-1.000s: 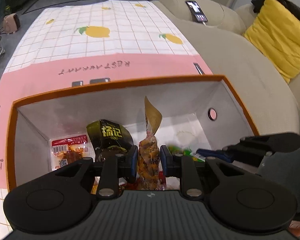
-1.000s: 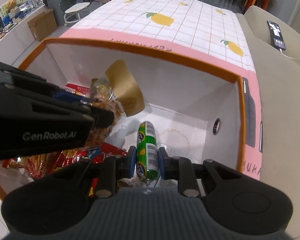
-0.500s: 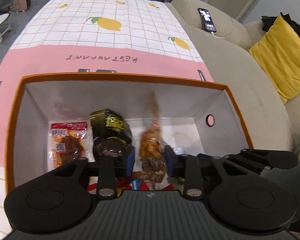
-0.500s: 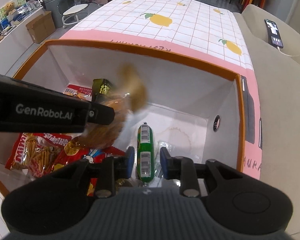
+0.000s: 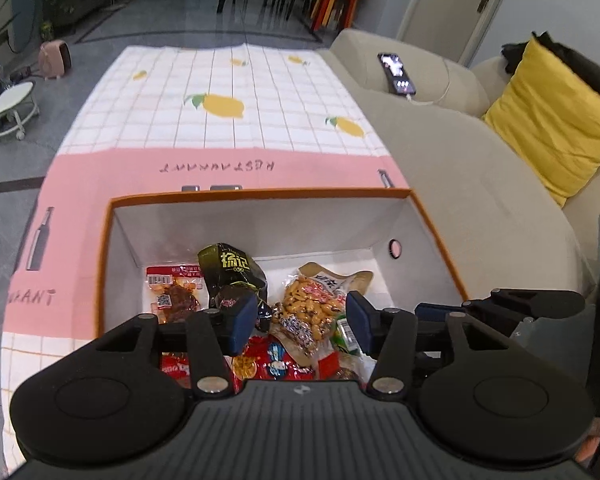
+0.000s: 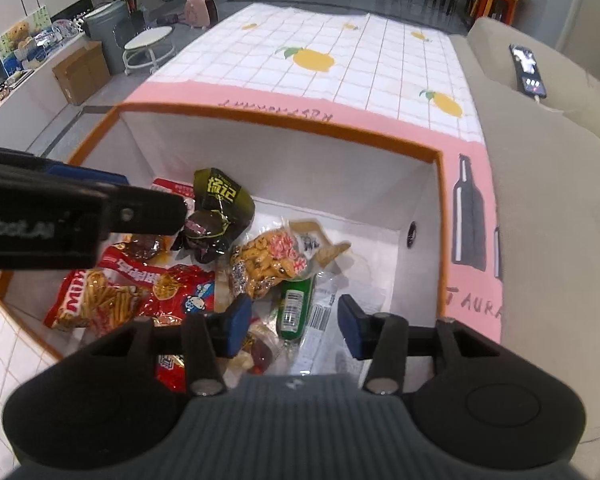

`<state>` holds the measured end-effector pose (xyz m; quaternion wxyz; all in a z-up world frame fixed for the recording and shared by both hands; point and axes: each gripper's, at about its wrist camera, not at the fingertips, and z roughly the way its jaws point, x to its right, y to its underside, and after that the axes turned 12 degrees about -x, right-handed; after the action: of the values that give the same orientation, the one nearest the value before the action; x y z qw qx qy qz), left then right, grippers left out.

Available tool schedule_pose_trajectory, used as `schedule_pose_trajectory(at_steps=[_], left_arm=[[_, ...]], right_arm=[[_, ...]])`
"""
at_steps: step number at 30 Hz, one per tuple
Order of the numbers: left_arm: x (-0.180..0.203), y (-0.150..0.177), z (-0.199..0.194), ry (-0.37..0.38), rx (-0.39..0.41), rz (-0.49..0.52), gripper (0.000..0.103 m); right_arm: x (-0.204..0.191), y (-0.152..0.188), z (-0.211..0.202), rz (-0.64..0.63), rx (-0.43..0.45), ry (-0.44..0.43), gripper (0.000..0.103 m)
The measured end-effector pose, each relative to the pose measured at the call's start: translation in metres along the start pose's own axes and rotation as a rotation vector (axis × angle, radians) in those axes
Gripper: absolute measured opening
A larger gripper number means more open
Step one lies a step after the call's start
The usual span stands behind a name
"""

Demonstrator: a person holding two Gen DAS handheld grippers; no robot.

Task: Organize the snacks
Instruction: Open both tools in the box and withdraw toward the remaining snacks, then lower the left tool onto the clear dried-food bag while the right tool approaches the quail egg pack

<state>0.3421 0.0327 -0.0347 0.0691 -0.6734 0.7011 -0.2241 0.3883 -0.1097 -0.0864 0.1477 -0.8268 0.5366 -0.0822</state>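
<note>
Snacks lie heaped in a white box with an orange rim (image 5: 260, 196), which sits on a pink and white tablecloth (image 5: 220, 80) printed with lemons. A clear bag of yellow-orange nuts (image 5: 312, 304) lies flat near the middle of the box floor, its tan top pointing toward the far right corner. Just left of it leans a dark green packet with yellow lettering (image 5: 230, 270), and a red-labelled pack of brown meat (image 5: 172, 292) lies against the left wall. In the right wrist view a green sausage stick (image 6: 294, 308) lies beside the nuts, touching them, and a red bag of fried sticks (image 6: 112, 296) fills the near left corner. The left gripper (image 5: 298, 324) hangs above the pile with its jaws spread and nothing between them. The right gripper (image 6: 292, 326) is likewise spread wide and empty above the sausage stick. A beige sofa (image 5: 460, 184) lies to the right.
</note>
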Motion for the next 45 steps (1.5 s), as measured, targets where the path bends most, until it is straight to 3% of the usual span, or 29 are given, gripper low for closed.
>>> schedule_pose_trajectory(at_steps=[11,18,25,32,39,45], left_arm=[[0.033,0.049,-0.063,-0.048,0.121,0.077,0.060],[0.055,0.102,-0.094,-0.055,0.218,0.133,0.060],[0.063,0.148,-0.092,-0.076,0.217,0.133,0.060],[0.054,0.172,-0.083,-0.042,0.191,0.081,0.060],[0.042,0.183,-0.069,-0.048,0.153,0.036,0.028],[0.031,0.188,-0.051,-0.018,0.098,-0.015,0.017]], right_arm=[[-0.005,0.051,-0.059,0.024,0.102,-0.028,0.054],[-0.007,0.113,-0.101,0.080,0.224,-0.005,0.060],[-0.006,0.185,-0.118,0.241,0.316,0.028,0.063],[-0.023,0.225,-0.106,0.311,0.358,0.103,0.065],[-0.037,0.241,-0.082,0.289,0.326,0.108,0.074],[-0.046,0.246,-0.064,0.272,0.313,0.110,0.067]])
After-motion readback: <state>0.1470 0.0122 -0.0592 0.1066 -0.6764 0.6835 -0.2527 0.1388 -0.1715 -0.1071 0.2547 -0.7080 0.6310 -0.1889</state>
